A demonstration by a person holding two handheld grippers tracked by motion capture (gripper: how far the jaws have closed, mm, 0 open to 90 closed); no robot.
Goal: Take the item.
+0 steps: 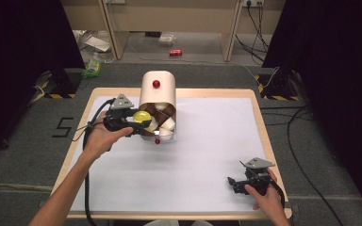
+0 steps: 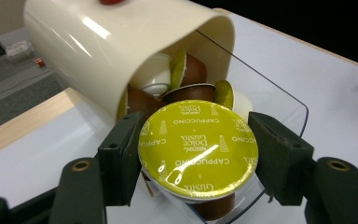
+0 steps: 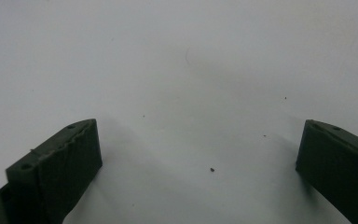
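Holding at far left, just before the dispenser mouth: left gripper (image 1: 139, 123), fingers (image 2: 121, 158) pinching one capsule (image 2: 198, 151) by its rim, on either side. Capsule: round, shallow, glossy yellow-green foil lid printed "Cappuccino", brown plastic cup beneath; lid faces the left gripper view squarely. Position: clear of the heap, just in front of the clear tray, above the desk (image 1: 207, 155).

Next rightward: capsule dispenser (image 1: 157, 92), cream plastic, smooth and shiny, arched hood with a small red knob on top. Front tray (image 2: 279, 100) of transparent plastic, curved lip. Contents: loose pile of further capsules (image 2: 186, 77), brown and white cups, some yellow-green lids, tumbled at odd angles.

Progress, as judged: one capsule picked and drawn out of the dispenser; setting it down not yet done, no landing place marked. Remaining stock untouched in the hood.

Centre: desk surface, matt white sheet, pale wooden border, bare across the middle.

Far right, near front edge: right gripper (image 1: 238, 181), resting low on the desk, fingers (image 3: 58, 163) spread wide, nothing between them; ridged dark rubber pads, matt.
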